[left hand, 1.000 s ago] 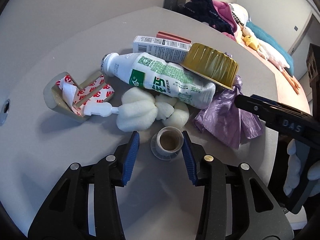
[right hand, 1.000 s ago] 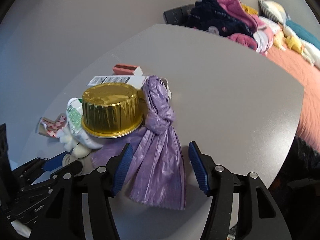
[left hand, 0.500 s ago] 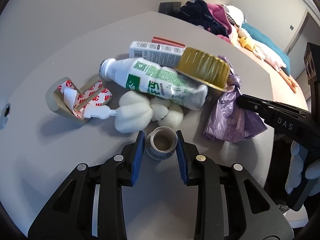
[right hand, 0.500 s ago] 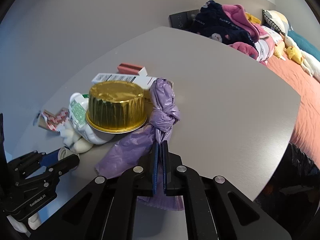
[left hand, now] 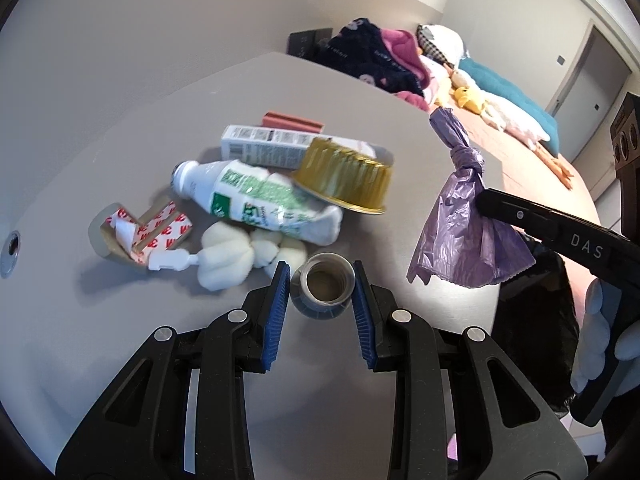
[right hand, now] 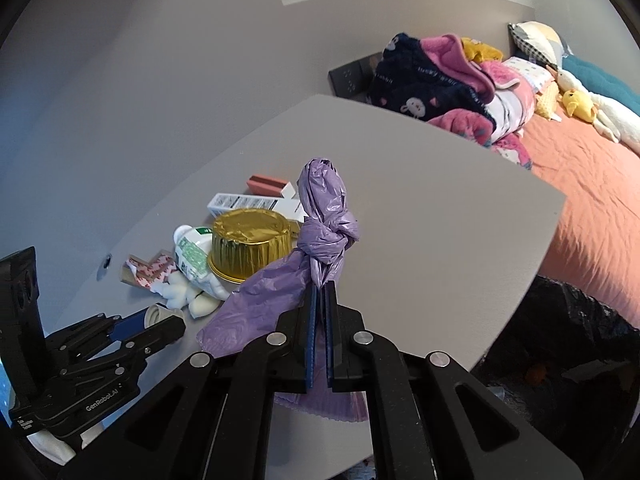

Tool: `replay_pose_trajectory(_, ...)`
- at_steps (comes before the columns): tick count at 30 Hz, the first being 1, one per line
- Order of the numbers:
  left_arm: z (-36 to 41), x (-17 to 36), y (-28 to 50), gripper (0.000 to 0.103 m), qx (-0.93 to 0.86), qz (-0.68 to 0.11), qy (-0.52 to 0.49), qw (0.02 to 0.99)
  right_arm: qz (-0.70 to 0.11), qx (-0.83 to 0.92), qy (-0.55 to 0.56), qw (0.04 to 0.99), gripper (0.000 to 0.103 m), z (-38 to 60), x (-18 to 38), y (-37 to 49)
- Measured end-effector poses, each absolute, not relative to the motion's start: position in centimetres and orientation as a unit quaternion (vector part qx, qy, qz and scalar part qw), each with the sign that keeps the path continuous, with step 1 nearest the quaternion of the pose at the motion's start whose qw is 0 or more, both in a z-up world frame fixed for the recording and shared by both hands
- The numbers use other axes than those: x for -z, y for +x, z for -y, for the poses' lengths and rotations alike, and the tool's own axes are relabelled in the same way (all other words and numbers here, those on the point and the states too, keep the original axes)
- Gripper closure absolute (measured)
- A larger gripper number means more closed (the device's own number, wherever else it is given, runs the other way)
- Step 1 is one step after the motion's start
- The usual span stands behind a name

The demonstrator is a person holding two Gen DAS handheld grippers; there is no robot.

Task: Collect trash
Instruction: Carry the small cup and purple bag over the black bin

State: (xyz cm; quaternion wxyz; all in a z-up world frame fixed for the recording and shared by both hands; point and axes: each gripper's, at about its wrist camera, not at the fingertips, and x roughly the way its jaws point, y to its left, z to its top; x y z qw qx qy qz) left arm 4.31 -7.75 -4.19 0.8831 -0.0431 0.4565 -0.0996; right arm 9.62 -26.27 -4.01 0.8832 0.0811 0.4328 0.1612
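My right gripper is shut on a knotted purple plastic bag and holds it above the grey table; the bag also shows in the left wrist view. My left gripper is shut on a small tape roll, lifted just off the table. A pile of trash lies behind: a white bottle with a green label, a gold foil cup, a white carton, white foam pieces and torn red-and-white tape packaging.
A black trash bag sits open off the table's right edge. A bed with piled clothes and plush toys lies beyond the table. A small pink box is at the back of the pile.
My right gripper has shut on the purple bag and lifted it off the table. My left gripper has closed around the tape roll and raised it slightly.
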Motion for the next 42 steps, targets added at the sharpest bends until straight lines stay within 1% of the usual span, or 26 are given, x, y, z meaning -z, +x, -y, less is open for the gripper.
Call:
replay_pose_trajectory(10, 11.1, 2.6, 4.6, 0.072, 0.135, -0.439, -0.03, 0.888, -0.41, -0.137, 0.099, 0.896, 0.098, 29.8, 2.0, 7.5)
replay_pose_trajectory(25, 16.5, 1.2, 4.4, 0.072, 0.193, -0.419, -0.009, 0.887, -0.382, -0.098, 0.127, 0.91, 0.098, 35.6, 0.3, 3.9)
replay_pose_trajectory(42, 23.6, 0.6, 2.7, 0.072, 0.27, -0.409, 0.028, 0.871, -0.363, -0.032, 0.157, 0.918, 0.098, 42.3, -0.1, -0.5)
